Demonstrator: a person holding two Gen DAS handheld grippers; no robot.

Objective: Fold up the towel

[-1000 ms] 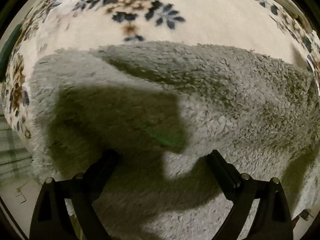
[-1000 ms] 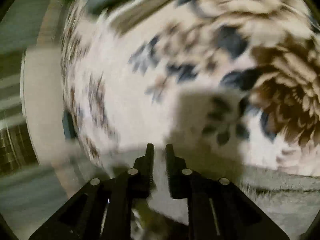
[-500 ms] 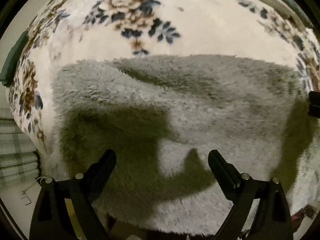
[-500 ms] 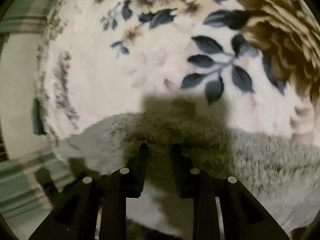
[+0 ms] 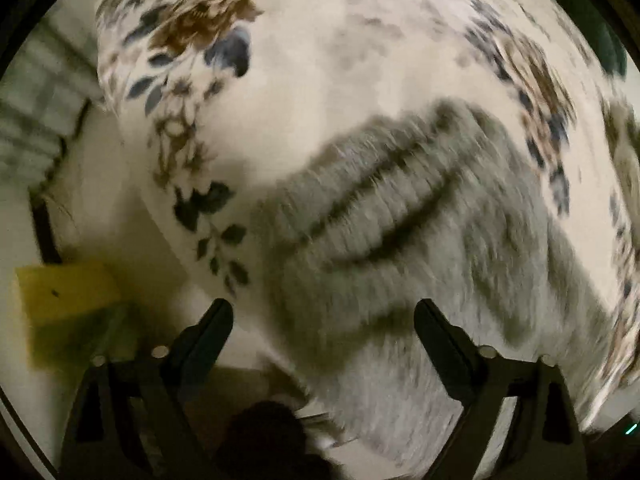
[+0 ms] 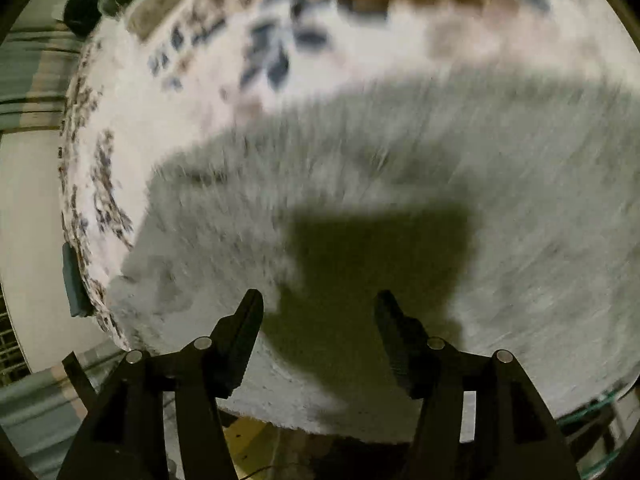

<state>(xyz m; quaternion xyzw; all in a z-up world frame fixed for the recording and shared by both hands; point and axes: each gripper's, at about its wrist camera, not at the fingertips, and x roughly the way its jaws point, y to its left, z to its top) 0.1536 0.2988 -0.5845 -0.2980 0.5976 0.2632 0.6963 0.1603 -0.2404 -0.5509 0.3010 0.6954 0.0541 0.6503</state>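
Note:
The grey fluffy towel (image 5: 420,240) lies on a cream floral blanket (image 5: 320,60), with a folded ridge running across it. My left gripper (image 5: 320,312) points down over the towel's left edge near the blanket's rim. Its jaws are closing, and the towel's edge lies below and between them without being pressed. In the right wrist view the towel (image 6: 400,200) fills the middle, darkened by the gripper's shadow. My right gripper (image 6: 318,304) hovers over the towel's near part. Its jaws are opening and nothing is pinched between them. Both views are motion-blurred.
The floral blanket (image 6: 180,120) drops off at its left and near rims to a pale floor (image 5: 100,200). A yellow flat object (image 5: 64,292) lies on the floor beside the bed. A small grey-green item (image 6: 74,280) sits at the blanket's left rim.
The left view slid to the towel's left edge and rolled; its jaws narrowed. The right gripper moved from the blanket over the towel, and its jaws went from nearly shut to wide.

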